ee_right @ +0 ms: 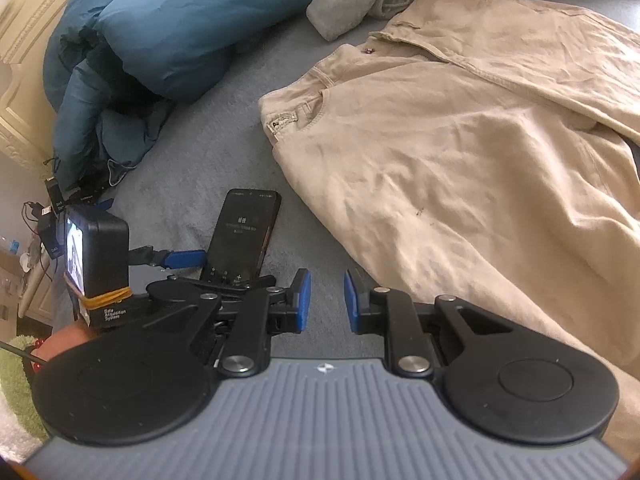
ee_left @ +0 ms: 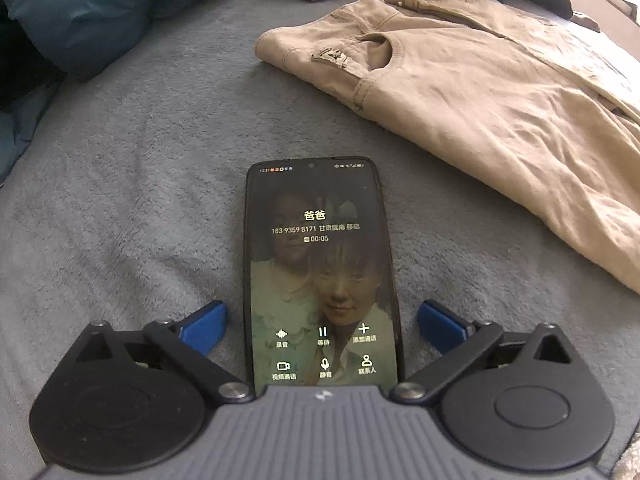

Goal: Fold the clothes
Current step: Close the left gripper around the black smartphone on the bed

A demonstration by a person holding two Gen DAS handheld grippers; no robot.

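Lying flat: tan trousers (ee_right: pixel 460 168) spread on the grey fleece bed cover (ee_left: pixel 120 200), waistband and pocket toward the phone, legs running off to the right.
Left gripper (ee_left: pixel 322 326): blue fingers spread wide, one on each side of a black phone (ee_left: pixel 320 272), not touching it; nothing pinched.
Phone: face up on the cover, screen lit with a call running (also seen in the right wrist view, near the trousers' waist but apart from them).
Right gripper (ee_right: pixel 327 300): fingers parted with a narrow gap, bare cover between them, just beside the trousers' lower edge.
Behind: blue quilted bedding (ee_right: pixel 180 28), a grey garment (ee_right: pixel 352 4) touching the trousers' far edge.
Containers: cannot tell of any.
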